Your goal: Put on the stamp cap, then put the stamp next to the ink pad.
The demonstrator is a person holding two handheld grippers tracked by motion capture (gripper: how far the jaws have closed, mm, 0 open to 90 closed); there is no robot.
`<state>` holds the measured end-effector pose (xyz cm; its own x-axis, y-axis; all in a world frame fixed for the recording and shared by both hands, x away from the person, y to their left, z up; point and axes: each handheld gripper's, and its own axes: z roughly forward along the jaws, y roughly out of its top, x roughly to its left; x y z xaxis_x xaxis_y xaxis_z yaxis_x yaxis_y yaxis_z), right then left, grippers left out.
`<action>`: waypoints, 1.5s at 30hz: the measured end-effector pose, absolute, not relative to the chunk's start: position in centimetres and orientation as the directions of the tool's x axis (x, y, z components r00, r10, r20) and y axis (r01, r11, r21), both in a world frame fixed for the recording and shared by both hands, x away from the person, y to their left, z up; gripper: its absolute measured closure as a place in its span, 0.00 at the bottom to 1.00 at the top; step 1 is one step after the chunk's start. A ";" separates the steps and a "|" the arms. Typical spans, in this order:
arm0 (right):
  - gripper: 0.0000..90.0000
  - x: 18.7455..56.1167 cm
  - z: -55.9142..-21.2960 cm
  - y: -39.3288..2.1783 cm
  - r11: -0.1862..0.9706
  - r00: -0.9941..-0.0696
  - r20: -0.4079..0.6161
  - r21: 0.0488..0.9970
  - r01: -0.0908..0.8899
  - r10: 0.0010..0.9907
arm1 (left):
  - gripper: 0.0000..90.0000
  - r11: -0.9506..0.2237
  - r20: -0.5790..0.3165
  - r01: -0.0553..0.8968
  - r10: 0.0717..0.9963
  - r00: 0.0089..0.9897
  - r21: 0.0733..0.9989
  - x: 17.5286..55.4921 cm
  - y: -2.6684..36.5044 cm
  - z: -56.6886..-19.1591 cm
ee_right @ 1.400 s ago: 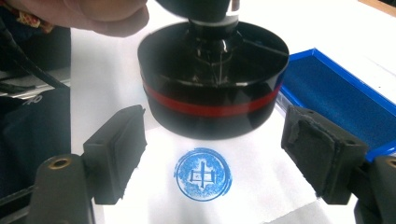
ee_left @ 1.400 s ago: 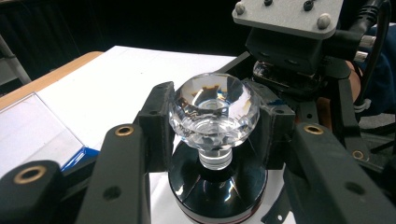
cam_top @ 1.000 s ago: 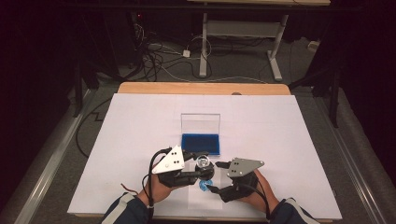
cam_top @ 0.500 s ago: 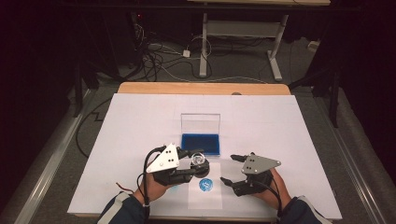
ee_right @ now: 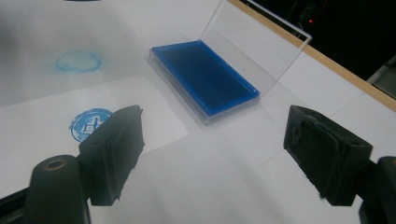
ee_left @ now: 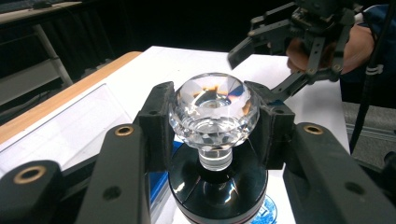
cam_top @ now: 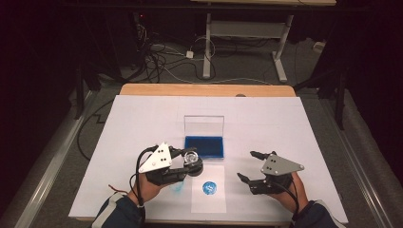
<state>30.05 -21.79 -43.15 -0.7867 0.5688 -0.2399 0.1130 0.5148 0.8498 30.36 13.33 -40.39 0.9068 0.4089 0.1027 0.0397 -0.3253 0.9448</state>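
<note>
Stamp [ee_left: 213, 140] with faceted clear knob and black round base: rigid, hard, probably glass or acrylic on top, so likely moderately heavy for its size and liable to chip if knocked. The knob facets look smooth and slippery; the black pads of the left gripper [ee_left: 213, 112] sit on opposite sides of the knob, at its widest girth, just above the narrow neck. That seems the right place to hold: the flare under the pads would resist the stamp sliding down and out. The neck itself looks too thin for a steady hold, and the base carries ink, judging by the blue print.

Location: in the high view the stamp [cam_top: 192, 161] is held above the white sheet, near the front left corner of the open blue ink pad [cam_top: 204, 146], with the printed paper slip [cam_top: 209, 190] and its blue round mark [cam_top: 209, 187] close on the near side.

Left gripper [cam_top: 189, 160]: clamped on the stamp knob, jaws pointing across the table toward the right, stamp upright, base down.

Right gripper [cam_top: 251, 166]: jaws have just been opening and stand wide apart with nothing between them; its own view looks between the pads at the ink pad [ee_right: 205, 77] and the blue mark [ee_right: 91, 123]. It hovers off to the right, well apart from the stamp, jaws aimed toward the slip.

Smudged older blue print [ee_right: 78, 61] lies on the sheet beside the slip.
</note>
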 end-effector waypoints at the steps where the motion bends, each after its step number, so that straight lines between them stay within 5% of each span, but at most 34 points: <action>1: 0.22 30.0 -43.1 -22.1 0.511 -0.783 -0.239 0.852 0.115 0.574 | 0.60 -0.326 0.104 0.040 0.413 0.905 0.945 30.4 13.4 -40.4; 24: 0.22 28.5 -42.7 -26.6 0.475 -0.715 -0.238 0.868 0.148 0.657 | 0.60 -0.351 0.131 0.060 0.495 0.859 0.934 31.6 16.2 -39.9; 45: 0.23 28.4 -43.0 -26.7 0.480 -0.721 -0.237 0.864 0.150 0.651 | 0.60 -0.407 0.119 0.141 0.551 0.826 0.902 36.0 17.2 -41.3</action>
